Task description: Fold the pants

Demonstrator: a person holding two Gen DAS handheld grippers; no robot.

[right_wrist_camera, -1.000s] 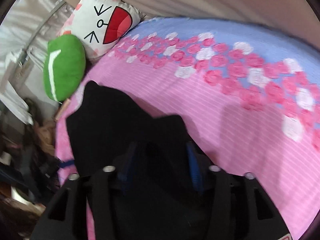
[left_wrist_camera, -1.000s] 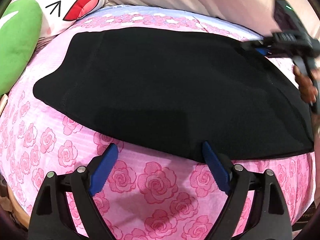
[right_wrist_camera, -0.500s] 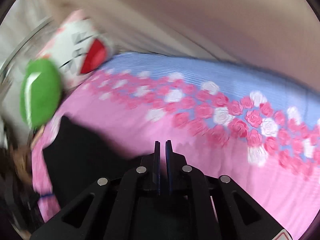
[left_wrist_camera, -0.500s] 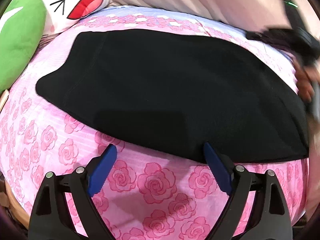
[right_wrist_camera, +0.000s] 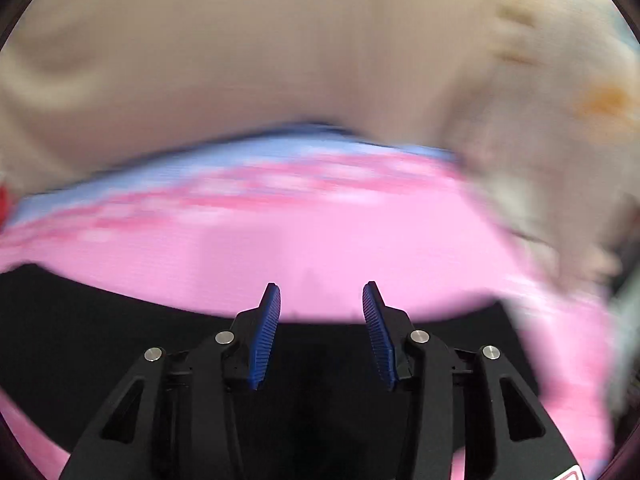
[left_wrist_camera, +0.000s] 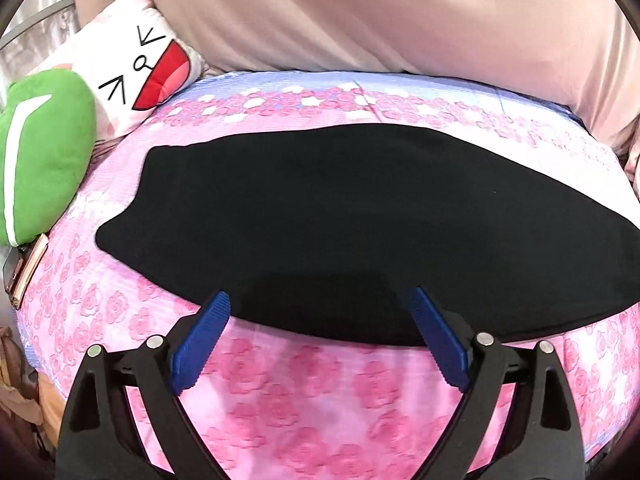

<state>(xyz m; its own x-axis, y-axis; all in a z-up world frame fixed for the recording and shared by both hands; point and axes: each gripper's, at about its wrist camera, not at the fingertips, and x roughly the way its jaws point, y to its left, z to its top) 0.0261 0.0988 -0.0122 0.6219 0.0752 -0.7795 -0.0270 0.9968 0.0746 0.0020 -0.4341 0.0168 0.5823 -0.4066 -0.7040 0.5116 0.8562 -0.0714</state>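
Black pants lie flat, folded lengthwise, mid-bedsheet beside the green pillow. Your right gripper has just reopened, nothing between its jaws; your left gripper spreads wide, empty, above the pants' near edge. Cross-fold comes next.

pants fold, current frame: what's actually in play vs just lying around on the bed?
In play:
- black pants, lying flat on the bed sheet
- left gripper, open, empty, at the near edge of the pants
- right gripper, jaws just opening, nothing between them

Lying about:
- green cushion
- white face pillow
- phone at the bed's edge
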